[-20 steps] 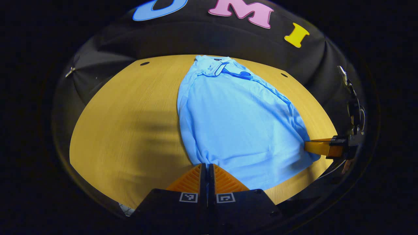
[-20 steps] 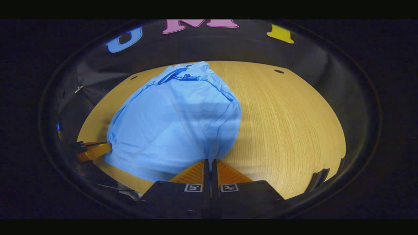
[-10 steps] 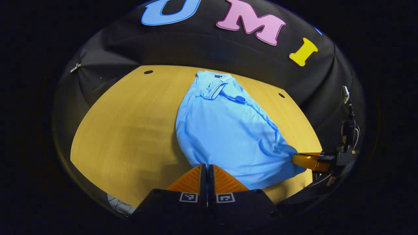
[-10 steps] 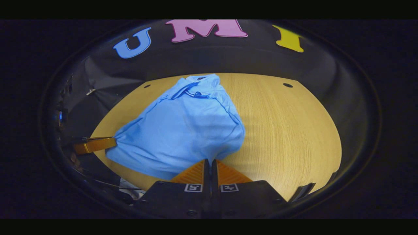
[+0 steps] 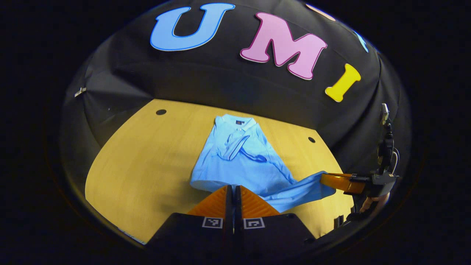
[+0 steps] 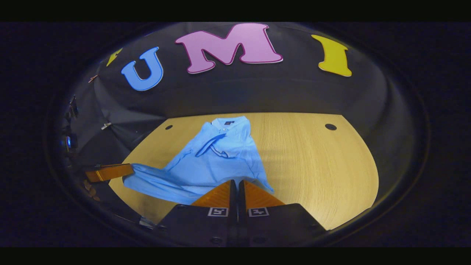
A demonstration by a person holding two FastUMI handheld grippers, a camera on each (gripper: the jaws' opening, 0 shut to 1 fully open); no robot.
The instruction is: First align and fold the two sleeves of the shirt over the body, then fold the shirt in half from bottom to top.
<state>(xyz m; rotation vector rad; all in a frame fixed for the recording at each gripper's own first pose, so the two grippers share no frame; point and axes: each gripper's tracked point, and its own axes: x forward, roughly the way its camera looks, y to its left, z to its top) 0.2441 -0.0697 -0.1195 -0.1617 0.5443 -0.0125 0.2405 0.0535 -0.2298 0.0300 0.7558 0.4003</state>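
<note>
Your left gripper has its fingers pressed together at the bottom of the left gripper view, with the near left corner of the shirt pinched between them. The hem rises off the table at that corner.

Your right gripper is likewise closed tight in the right gripper view, clamped on the near right corner of the shirt. In the left gripper view that same gripper shows at the right edge, cloth drawn out to its tips, with your hand partly visible below it. In the right gripper view the left gripper sits at the far left, the hem stretched toward it.

The shirt is light blue. Its collar end lies flat on the wooden table, toward the booth wall, collar farthest from you. Both sleeves are folded in over the chest; dark trim marks their cuffs. The bottom hem hangs lifted between your two grippers, sagging slightly in the middle, above the near part of the table.

Two small dark holes sit near the table's far corners.
</note>
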